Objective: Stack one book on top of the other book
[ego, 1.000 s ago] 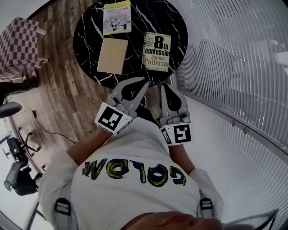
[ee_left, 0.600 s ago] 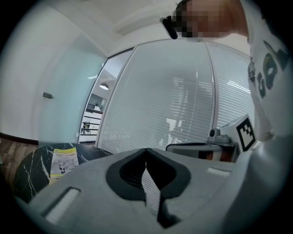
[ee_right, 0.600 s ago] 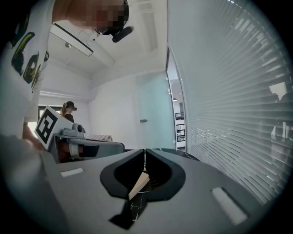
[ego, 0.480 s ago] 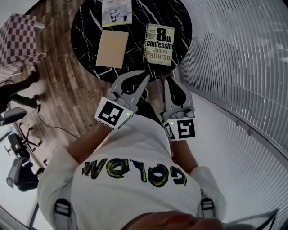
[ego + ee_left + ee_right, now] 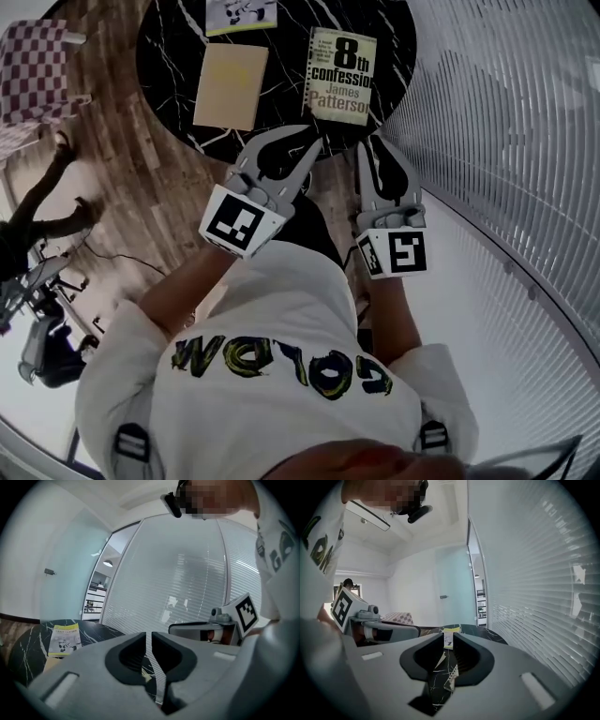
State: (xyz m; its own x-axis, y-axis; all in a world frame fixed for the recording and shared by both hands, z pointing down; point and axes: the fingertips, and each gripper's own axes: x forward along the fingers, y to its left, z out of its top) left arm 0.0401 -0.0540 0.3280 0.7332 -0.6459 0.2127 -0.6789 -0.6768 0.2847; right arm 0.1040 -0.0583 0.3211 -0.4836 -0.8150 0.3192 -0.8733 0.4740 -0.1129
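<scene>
Presently:

1. Left gripper [image 5: 305,142]: the jaws stand a narrow slit apart and have just been opening. Its own view [image 5: 149,641] shows nothing between the pads, only table and blinds through the gap.
2. Right gripper [image 5: 378,145]: the jaws are parted slightly wider than the left pair and have also just been opening. Its own view [image 5: 449,644] shows them empty, with the table top seen through the gap.
3. Pose: both grippers are held side by side in front of the person's chest, marker cubes nearest the body. The jaws point toward the table and tilt slightly downward. In the head view the tips lie at the table's near rim, touching no book.
4. Round black marble table [image 5: 164,66]: it carries three books, all lying flat and apart from one another, none stacked.
5. Paperback [image 5: 341,77]: pale cover with large black title print, on the right side, just beyond the right gripper's tips.
6. Tan book [image 5: 230,86]: plain cover, to the left of the paperback, beyond the left gripper.
7. Yellow-edged book [image 5: 242,14]: on the far side, cut off by the picture's top edge.
8. Surroundings: a checked stool [image 5: 33,80] stands on the wooden floor at left, and slatted blinds [image 5: 506,112] run along the right.
</scene>
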